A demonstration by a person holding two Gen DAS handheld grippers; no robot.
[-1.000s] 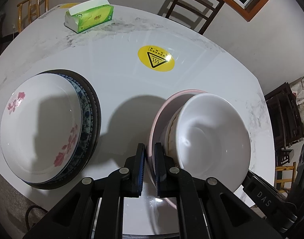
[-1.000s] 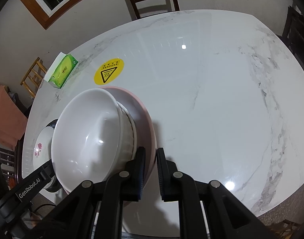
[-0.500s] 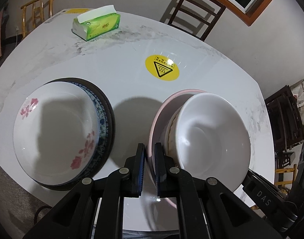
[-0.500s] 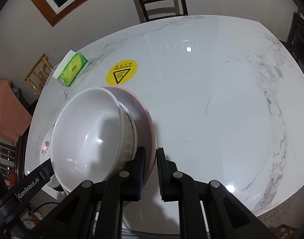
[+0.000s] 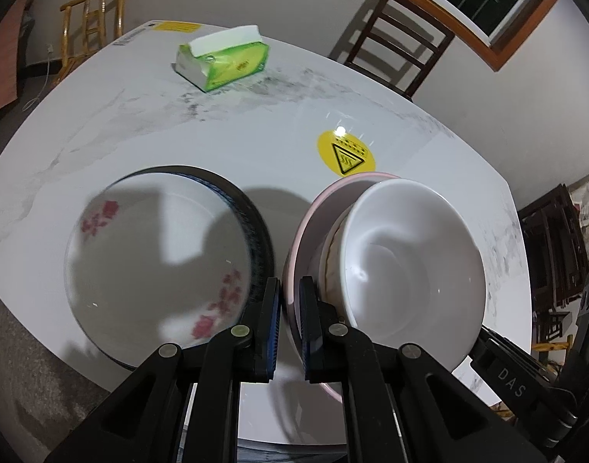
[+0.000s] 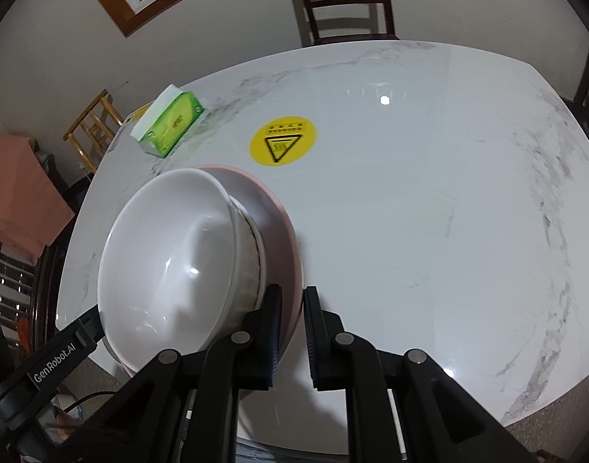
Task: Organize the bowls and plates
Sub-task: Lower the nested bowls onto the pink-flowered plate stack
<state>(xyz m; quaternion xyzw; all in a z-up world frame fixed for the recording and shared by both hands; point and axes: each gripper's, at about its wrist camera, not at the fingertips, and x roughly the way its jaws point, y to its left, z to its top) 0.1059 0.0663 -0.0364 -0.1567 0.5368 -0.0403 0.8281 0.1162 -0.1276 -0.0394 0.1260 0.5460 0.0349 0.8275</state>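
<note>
A pink plate (image 5: 313, 212) carries a ribbed cream bowl (image 5: 329, 247) with a white bowl (image 5: 410, 270) nested in it. My left gripper (image 5: 290, 308) is shut on the plate's left rim. My right gripper (image 6: 292, 308) is shut on the same pink plate (image 6: 279, 227) at its right rim, beside the white bowl (image 6: 171, 254). The stack is held above the table. A white bowl with red flowers (image 5: 155, 254) sits in a blue-patterned dish on a dark plate (image 5: 256, 216) just left of the held stack.
The white marble table (image 6: 429, 212) has a yellow hot-surface sticker (image 6: 283, 141) and a green tissue box (image 5: 225, 61) farther back. Dark wooden chairs (image 6: 341, 0) stand beyond the far edge. A light wooden chair (image 5: 90, 23) is at the back left.
Both grippers have carried the pink plate with its bowls left, closer to the flowered bowl stack. The tissue box and sticker now appear nearer the middle.
</note>
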